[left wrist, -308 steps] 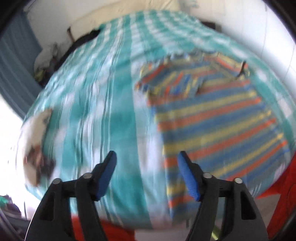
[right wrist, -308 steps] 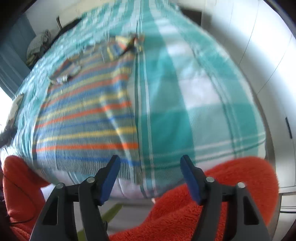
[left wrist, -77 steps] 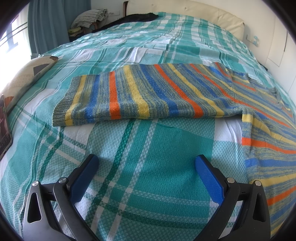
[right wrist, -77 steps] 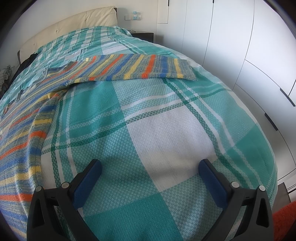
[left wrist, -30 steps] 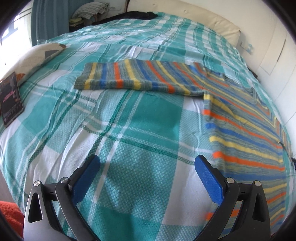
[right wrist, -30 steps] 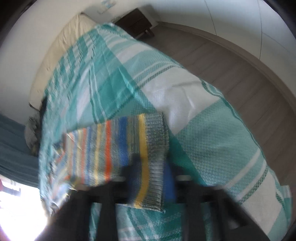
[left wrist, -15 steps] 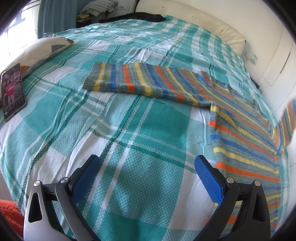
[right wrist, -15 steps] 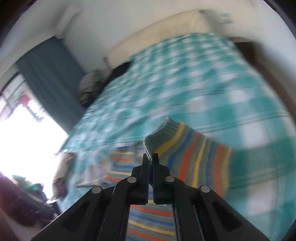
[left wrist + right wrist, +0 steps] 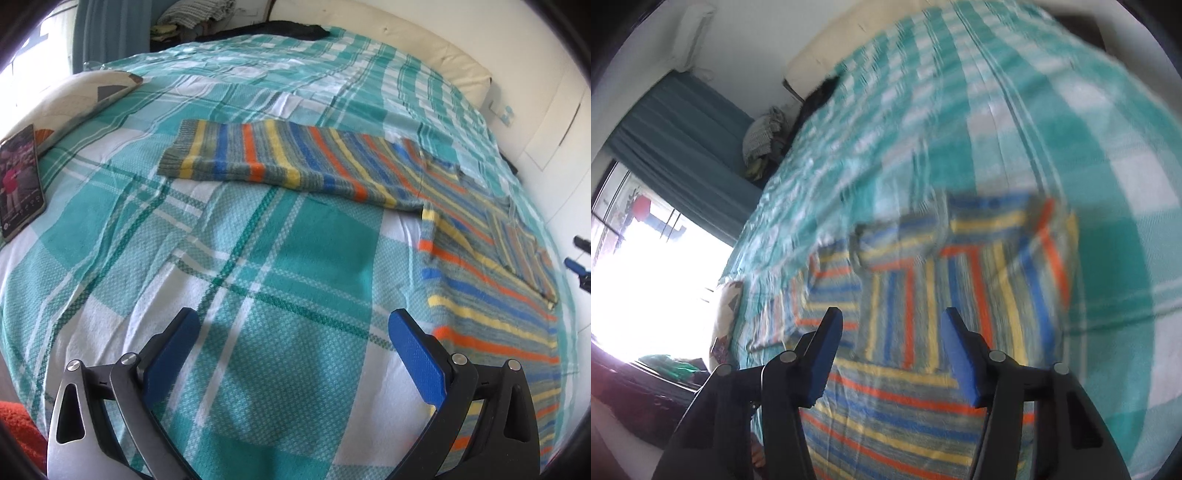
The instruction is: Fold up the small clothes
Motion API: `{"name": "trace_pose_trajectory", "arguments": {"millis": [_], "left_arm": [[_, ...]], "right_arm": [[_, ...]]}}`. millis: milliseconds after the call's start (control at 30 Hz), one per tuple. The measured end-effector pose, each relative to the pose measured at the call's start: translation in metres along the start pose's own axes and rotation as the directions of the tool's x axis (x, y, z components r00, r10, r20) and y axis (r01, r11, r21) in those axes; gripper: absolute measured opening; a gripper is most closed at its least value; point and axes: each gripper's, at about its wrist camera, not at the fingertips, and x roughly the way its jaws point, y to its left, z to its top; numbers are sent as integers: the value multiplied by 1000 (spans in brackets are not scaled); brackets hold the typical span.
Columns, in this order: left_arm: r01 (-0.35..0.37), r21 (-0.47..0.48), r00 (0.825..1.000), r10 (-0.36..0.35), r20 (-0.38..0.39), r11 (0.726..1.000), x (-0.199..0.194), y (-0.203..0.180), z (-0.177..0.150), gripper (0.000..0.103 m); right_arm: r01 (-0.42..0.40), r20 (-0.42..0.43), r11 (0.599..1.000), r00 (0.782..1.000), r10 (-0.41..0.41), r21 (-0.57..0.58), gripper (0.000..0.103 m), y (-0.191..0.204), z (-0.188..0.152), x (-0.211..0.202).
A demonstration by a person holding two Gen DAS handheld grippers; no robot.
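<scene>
Striped sweater (image 9: 461, 236) flat on checked bedspread (image 9: 258, 258), one sleeve apparently folded across its body. Left gripper (image 9: 295, 354) spread wide, empty. Right gripper (image 9: 890, 354) opening, nothing between its jaws.

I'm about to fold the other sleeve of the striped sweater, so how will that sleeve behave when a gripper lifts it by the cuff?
The striped sweater is a soft knit lying flat on the bedspread, so it will probably drape limply. The outstretched sleeve looks light. Its ribbed cuff seems thick enough to pinch without slipping.
</scene>
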Motion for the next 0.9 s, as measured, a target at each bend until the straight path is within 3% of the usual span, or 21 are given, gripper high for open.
{"name": "trace_pose_trajectory", "arguments": {"millis": [67,100,133,167,233,300,367,467,533,567,600,633,700,800,900], "left_arm": [[-28,43,1000,28,-3,999,3,-5,-4,102],[-42,64,999,43,-7,997,4,-8,-5,102],[-54,80,998,55,-12,995,6,-9,-7,102],[-62,91,998,63,-13,994,6,-10,-8,102],[-66,97,998,67,-11,993,7,-11,-9,102],[-63,96,998,64,-13,993,9,-12,-9,102],[-67,96,998,69,-15,993,12,-13,-9,102],[-76,112,997,78,-14,991,14,-14,-12,102],[-78,131,997,80,-11,988,15,-15,-15,102],[-78,136,997,79,-7,988,14,-14,-17,102],[-77,137,997,78,-4,988,13,-14,-18,102],[-74,135,997,75,-3,988,12,-13,-19,102],[-71,134,997,72,0,988,12,-12,-20,102],[-82,137,997,83,3,987,15,-14,-20,103],[-94,148,996,92,21,985,15,-16,-24,103]], "right_arm": [[109,-46,993,993,-107,44,57,-29,-16,22],[221,-89,973,973,-214,73,51,-50,-25,33],[280,-98,955,958,-270,99,38,-67,-34,36],[287,-65,952,957,-281,108,20,-72,-37,31],[270,20,956,962,-274,113,22,-71,-42,9],[219,85,973,971,-225,78,33,-58,-50,-16],[129,67,991,989,-132,47,40,-43,-64,-27],[66,-45,998,997,-65,23,45,-41,-94,-15],[188,-123,982,975,-187,-3,37,-59,-119,-1],[199,-94,980,976,-199,-3,17,-63,-124,-6],[235,-49,972,971,-234,21,14,-68,-127,-20],[245,-10,969,969,-245,42,17,-68,-128,-32],[244,50,969,968,-246,44,37,-60,-135,-56],[186,14,982,982,-187,41,39,-51,-149,-68],[50,-18,997,999,-49,64,39,-47,-181,-73]]}}
